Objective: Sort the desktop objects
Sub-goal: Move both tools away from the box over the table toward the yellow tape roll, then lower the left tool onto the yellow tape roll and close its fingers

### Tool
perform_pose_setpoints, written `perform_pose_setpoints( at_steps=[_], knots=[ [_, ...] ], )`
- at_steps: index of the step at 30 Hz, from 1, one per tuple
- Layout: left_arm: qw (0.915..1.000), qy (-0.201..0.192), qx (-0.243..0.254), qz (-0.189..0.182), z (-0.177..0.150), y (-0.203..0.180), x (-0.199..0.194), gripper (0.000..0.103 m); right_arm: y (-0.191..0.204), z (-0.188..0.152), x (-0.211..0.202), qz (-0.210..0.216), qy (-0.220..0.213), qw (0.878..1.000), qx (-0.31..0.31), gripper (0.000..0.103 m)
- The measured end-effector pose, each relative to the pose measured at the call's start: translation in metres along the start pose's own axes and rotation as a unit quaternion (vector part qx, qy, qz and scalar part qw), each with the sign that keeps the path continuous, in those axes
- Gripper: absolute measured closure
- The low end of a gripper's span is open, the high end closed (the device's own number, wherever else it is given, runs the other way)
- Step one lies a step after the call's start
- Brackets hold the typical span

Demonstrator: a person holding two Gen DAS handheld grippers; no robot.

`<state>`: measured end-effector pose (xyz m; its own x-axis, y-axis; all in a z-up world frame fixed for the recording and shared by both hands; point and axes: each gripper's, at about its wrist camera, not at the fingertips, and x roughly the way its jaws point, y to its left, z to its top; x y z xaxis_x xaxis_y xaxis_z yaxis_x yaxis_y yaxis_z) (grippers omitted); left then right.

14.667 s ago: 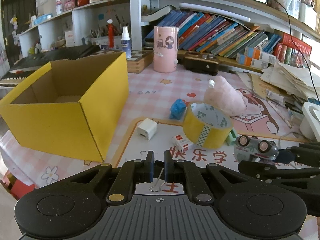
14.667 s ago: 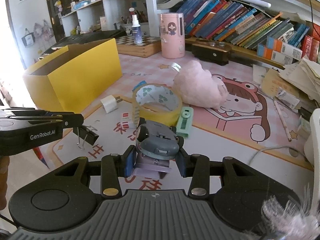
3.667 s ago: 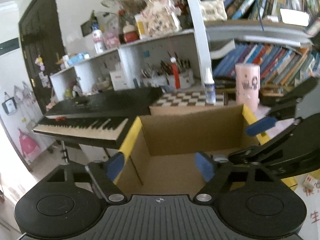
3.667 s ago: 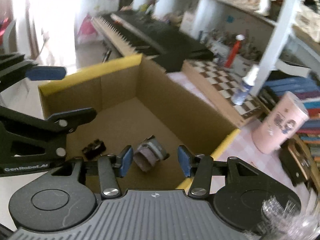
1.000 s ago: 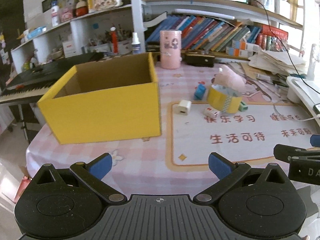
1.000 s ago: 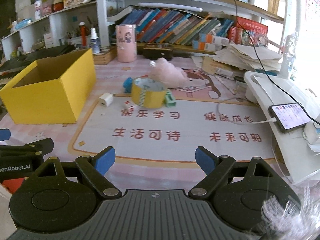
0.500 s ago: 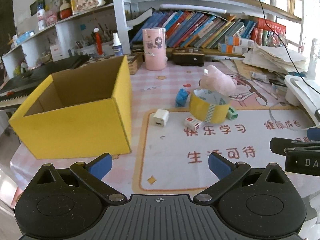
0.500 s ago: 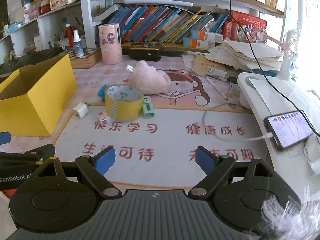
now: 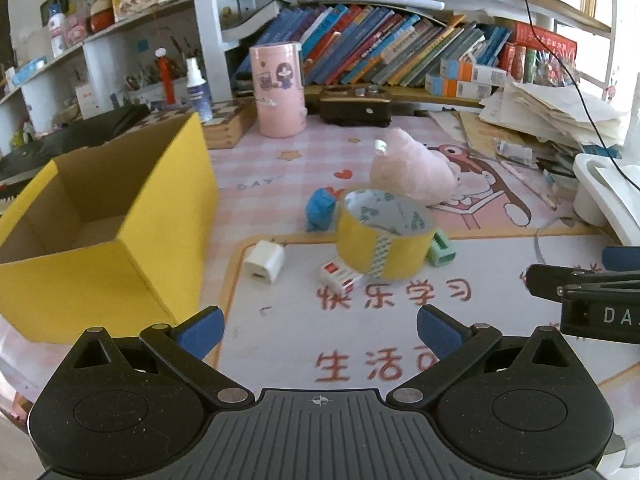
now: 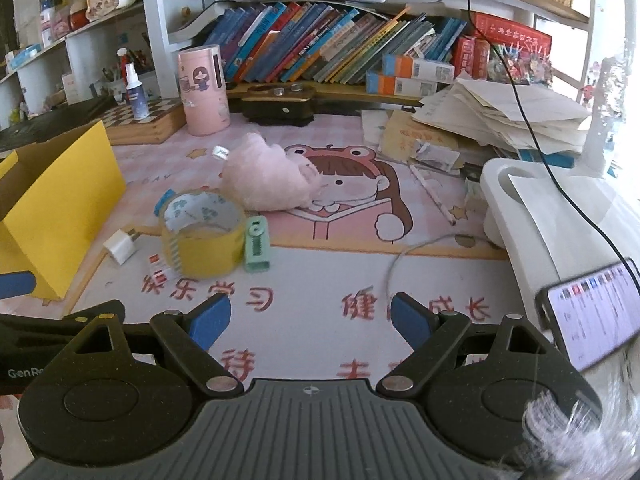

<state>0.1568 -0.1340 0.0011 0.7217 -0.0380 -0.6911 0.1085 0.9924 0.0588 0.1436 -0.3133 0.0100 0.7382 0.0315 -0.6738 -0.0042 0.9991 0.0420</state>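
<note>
A yellow cardboard box [image 9: 120, 248] stands open at the left. On the printed desk mat lie a yellow tape roll [image 9: 382, 234], a white charger [image 9: 265, 261], a small red-and-white block [image 9: 339, 275], a green clip-like piece [image 9: 440, 249], a blue crumpled item [image 9: 320, 209] and a pink plush [image 9: 412, 172]. My left gripper [image 9: 320, 328] hovers open and empty short of the charger and tape. My right gripper [image 10: 310, 318] is open and empty too, facing the tape roll [image 10: 202, 236], green piece [image 10: 257, 244] and pink plush [image 10: 266, 178].
A pink canister [image 9: 278, 90], a dark box [image 9: 356, 106], a chessboard case [image 10: 138, 120] and shelves of books line the back. Stacked papers [image 10: 492, 120], a white stand [image 10: 560, 216] and a phone [image 10: 592, 312] with its cable crowd the right side.
Both grippers have moved forward over the desk toward the loose objects; the tape roll and charger now look larger and nearer. Jaws stayed wide.
</note>
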Motion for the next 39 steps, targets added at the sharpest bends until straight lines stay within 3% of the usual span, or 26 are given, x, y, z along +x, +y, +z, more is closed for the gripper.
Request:
perform_pose_setpoints(
  at_steps=[10, 27, 30, 32, 39],
  knots=[
    [1.0, 0.001, 0.007, 0.0, 0.024, -0.03, 0.034, 0.0, -0.027, 0.023, 0.023, 0.016, -0.011, 1.0, -0.013, 0.018],
    [0.9978, 0.007, 0.062, 0.02, 0.053, -0.064, 0.097, 0.0, -0.06, 0.046, 0.055, 0.011, -0.008, 1.0, -0.018, 0.018],
    [0.9978, 0.004, 0.06, 0.03, 0.053, -0.063, 0.101, 0.003, -0.06, 0.048, 0.057, 0.013, -0.008, 1.0, -0.021, 0.018],
    [0.9985, 0.003, 0.052, 0.015, 0.054, -0.059, 0.1, 0.015, -0.06, 0.049, 0.059, 0.016, -0.006, 1.0, -0.021, 0.018],
    [0.9998, -0.018, 0.011, 0.007, 0.056, -0.039, 0.077, 0.015, -0.054, 0.051, 0.072, 0.042, 0.01, 0.999, -0.023, 0.018]
  ],
)
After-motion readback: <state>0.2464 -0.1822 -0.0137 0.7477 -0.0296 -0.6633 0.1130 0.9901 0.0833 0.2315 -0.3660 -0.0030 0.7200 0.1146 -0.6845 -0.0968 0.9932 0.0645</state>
